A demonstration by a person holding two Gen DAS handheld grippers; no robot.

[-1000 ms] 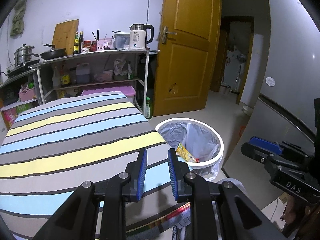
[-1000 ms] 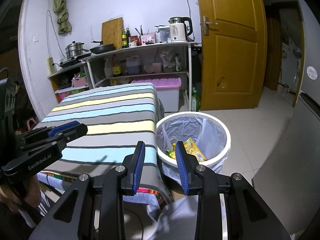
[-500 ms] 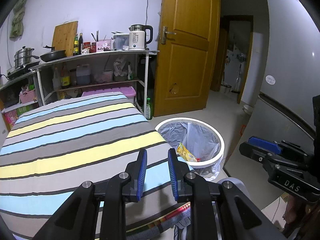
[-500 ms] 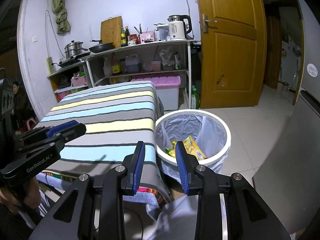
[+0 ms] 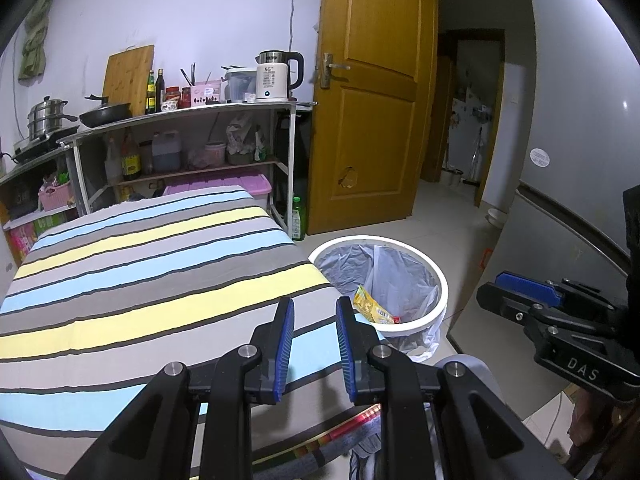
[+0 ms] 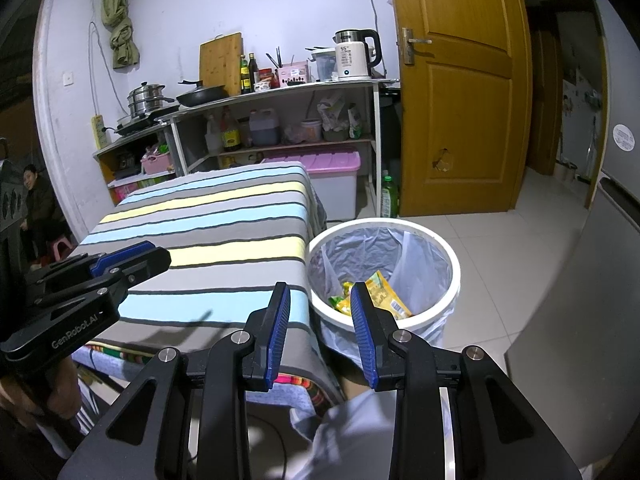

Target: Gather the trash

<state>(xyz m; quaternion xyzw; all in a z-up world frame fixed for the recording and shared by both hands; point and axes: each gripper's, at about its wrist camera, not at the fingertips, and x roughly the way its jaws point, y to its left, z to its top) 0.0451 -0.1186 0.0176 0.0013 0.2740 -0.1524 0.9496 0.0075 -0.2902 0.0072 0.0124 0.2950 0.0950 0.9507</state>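
- While both are held over the near end of the striped table [image 5: 152, 280], the left gripper [image 5: 315, 336] and the right gripper [image 6: 320, 320] are seen with jaws parted and nothing between the blue pads.
- The left gripper is aimed across the table's near right corner; the right gripper is aimed past that corner toward the bin.
- A white trash bin [image 6: 448, 248] with a clear liner is placed on the floor just beside the table's right edge.
- Yellow and green snack wrappers [image 6: 384, 296] are seen lying inside the bin.
- The table's striped top is covered by cloth alone.
- Beyond the table's far end, a shelf unit [image 5: 200, 112] with a kettle [image 5: 276, 80] on top is seen, and a wooden door [image 5: 372, 120] beside it.
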